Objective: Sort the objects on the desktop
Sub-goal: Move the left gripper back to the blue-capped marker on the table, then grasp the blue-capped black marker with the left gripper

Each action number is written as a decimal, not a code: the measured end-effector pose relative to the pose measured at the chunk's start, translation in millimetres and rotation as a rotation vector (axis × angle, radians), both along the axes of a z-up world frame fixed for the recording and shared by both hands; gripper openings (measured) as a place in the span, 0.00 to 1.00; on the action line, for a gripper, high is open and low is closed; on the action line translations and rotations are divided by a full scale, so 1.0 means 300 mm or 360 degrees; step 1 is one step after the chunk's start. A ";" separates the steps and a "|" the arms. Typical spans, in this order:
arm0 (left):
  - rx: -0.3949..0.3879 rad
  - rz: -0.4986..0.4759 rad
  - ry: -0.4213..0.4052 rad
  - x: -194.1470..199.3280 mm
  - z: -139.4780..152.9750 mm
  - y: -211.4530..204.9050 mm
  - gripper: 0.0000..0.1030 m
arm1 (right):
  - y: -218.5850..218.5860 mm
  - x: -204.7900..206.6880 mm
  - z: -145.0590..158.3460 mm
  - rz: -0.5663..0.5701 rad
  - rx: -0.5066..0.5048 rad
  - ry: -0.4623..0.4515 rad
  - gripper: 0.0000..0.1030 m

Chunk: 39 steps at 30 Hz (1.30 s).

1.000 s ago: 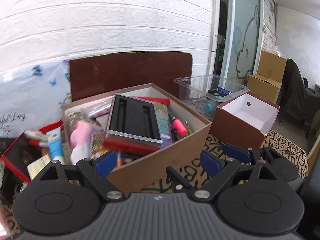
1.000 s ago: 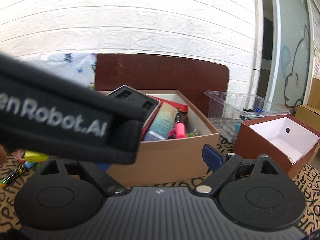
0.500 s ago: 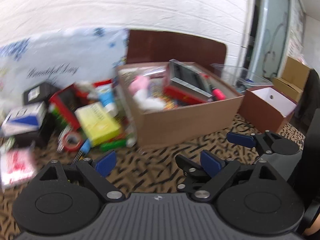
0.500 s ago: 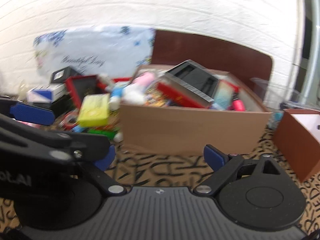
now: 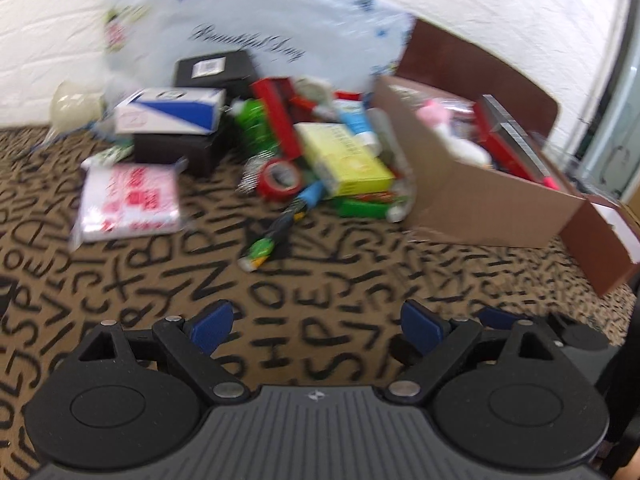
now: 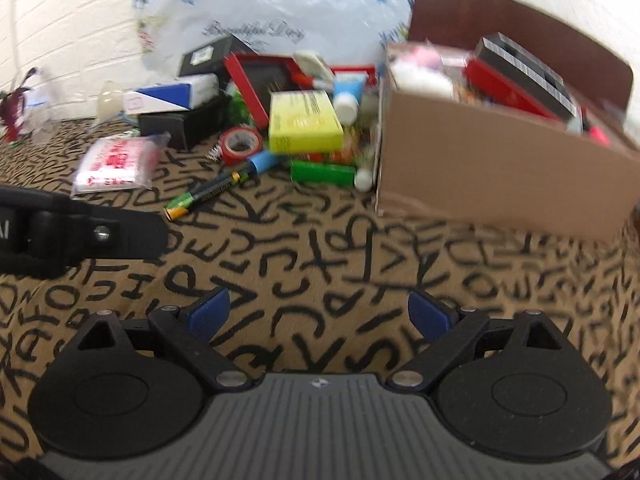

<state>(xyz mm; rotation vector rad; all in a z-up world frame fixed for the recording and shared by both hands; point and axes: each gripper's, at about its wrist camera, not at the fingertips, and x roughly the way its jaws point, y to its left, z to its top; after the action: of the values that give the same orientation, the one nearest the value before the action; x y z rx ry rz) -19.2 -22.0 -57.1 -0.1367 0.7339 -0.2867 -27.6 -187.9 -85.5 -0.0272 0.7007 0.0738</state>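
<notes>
A blurred heap of desk items lies on the letter-print cloth: a yellow box (image 5: 348, 156) (image 6: 304, 122), a red tape roll (image 5: 278, 180) (image 6: 240, 146), a blue-capped marker (image 5: 280, 228) (image 6: 212, 190) and a pink-red packet (image 5: 128, 204) (image 6: 116, 164). To the right of the heap stands a full cardboard box (image 5: 488, 200) (image 6: 492, 176). My left gripper (image 5: 316, 322) hangs open over bare cloth, short of the marker. My right gripper (image 6: 320, 312) is open too, with nothing between its pads. A finger of the left gripper (image 6: 120, 236) juts in from the left edge.
A blue-white box (image 5: 172, 114) rests on a black box (image 5: 176, 148) at the back left. A green box (image 5: 364, 206) lies against the cardboard box. A small brown box with a white inside (image 5: 600, 248) stands far right. A flowered bag (image 5: 260, 28) leans on the white brick wall.
Both views have swung left and dipped, from the cardboard box and the clear bin to the heap on the cloth. Both grippers came lower and nearer the table and stayed open.
</notes>
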 end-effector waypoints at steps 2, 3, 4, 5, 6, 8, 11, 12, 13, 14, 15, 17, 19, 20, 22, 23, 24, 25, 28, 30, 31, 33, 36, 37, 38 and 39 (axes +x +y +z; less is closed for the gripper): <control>0.0001 0.0040 0.0013 0.020 -0.012 0.023 0.91 | 0.000 0.016 -0.015 -0.0005 0.0068 0.0055 0.91; -0.0001 0.0061 0.0019 0.029 -0.016 0.035 0.91 | -0.002 0.021 -0.019 -0.0009 0.0100 0.0073 0.91; -0.0008 0.0081 0.0028 0.040 -0.021 0.047 0.91 | -0.001 0.025 -0.023 -0.0010 0.0129 0.0083 0.91; -0.0020 0.0096 0.0041 0.052 -0.027 0.059 0.91 | 0.001 0.030 -0.028 -0.0004 0.0151 0.0092 0.91; -0.0035 0.0105 0.0058 0.063 -0.031 0.069 0.91 | 0.006 0.036 -0.032 -0.0002 0.0160 0.0105 0.91; -0.0064 0.0113 0.0075 0.086 -0.040 0.085 0.91 | 0.021 0.045 -0.037 -0.0012 0.0142 0.0102 0.91; -0.0086 0.0110 0.0067 0.125 -0.052 0.095 0.89 | 0.036 0.054 -0.037 0.0019 0.0146 0.0086 0.91; -0.0084 0.0109 0.0066 0.141 -0.056 0.094 0.89 | 0.039 0.055 -0.038 0.0033 0.0157 0.0083 0.91; -0.0081 0.0110 0.0064 0.159 -0.060 0.092 0.89 | 0.042 0.059 -0.038 0.0044 0.0159 0.0084 0.91; -0.0078 0.0110 0.0063 0.177 -0.063 0.089 0.88 | 0.046 0.063 -0.038 0.0049 0.0148 0.0086 0.91; -0.0079 0.0106 0.0064 0.194 -0.068 0.085 0.88 | 0.050 0.064 -0.041 0.0050 0.0131 0.0087 0.91; -0.0098 0.0089 0.0077 0.231 -0.081 0.079 0.84 | 0.054 0.067 -0.042 0.0051 0.0106 0.0086 0.91; -0.0114 0.0069 0.0104 0.269 -0.099 0.072 0.73 | 0.052 0.068 -0.043 0.0055 0.0103 0.0089 0.91; -0.0112 0.0063 0.0124 0.287 -0.109 0.067 0.65 | 0.052 0.068 -0.044 0.0055 0.0102 0.0089 0.91; -0.0095 0.0069 0.0137 0.312 -0.123 0.055 0.61 | 0.049 0.068 -0.044 0.0056 0.0103 0.0089 0.91; -0.0081 0.0070 0.0112 0.316 -0.123 0.049 0.58 | 0.052 0.068 -0.045 0.0055 0.0103 0.0089 0.91; -0.0064 0.0066 0.0101 0.319 -0.122 0.043 0.55 | 0.050 0.067 -0.045 0.0056 0.0103 0.0088 0.91; -0.0051 0.0059 0.0105 0.324 -0.121 0.037 0.47 | 0.049 0.067 -0.045 0.0057 0.0102 0.0088 0.91; -0.0059 0.0003 0.0143 0.325 -0.128 0.025 0.21 | 0.050 0.067 -0.045 0.0054 0.0093 0.0089 0.91; -0.0071 -0.0050 0.0165 0.300 -0.124 0.010 0.17 | 0.047 0.065 -0.047 0.0051 0.0079 0.0091 0.91; -0.0090 -0.0097 0.0180 0.284 -0.121 -0.001 0.15 | 0.046 0.065 -0.048 0.0050 0.0068 0.0092 0.91; -0.0139 -0.0188 0.0219 0.247 -0.119 -0.025 0.15 | 0.044 0.062 -0.050 0.0052 0.0047 0.0094 0.91; -0.0176 -0.0268 0.0239 0.203 -0.113 -0.047 0.15 | 0.039 0.059 -0.049 0.0057 0.0036 0.0093 0.91; -0.0189 -0.0254 0.0240 0.195 -0.107 -0.042 0.15 | 0.038 0.056 -0.049 0.0062 0.0038 0.0088 0.91; -0.0205 -0.0233 0.0227 0.188 -0.098 -0.034 0.16 | 0.038 0.054 -0.048 0.0071 0.0043 0.0083 0.91; -0.0219 -0.0213 0.0211 0.186 -0.088 -0.026 0.19 | 0.038 0.054 -0.047 0.0083 0.0055 0.0076 0.91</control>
<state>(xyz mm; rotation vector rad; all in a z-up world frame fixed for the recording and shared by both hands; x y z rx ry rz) 36.5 -29.8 -83.4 -0.2390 0.8566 -0.4596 -11.5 -176.6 -99.6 -0.0108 0.7461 0.1365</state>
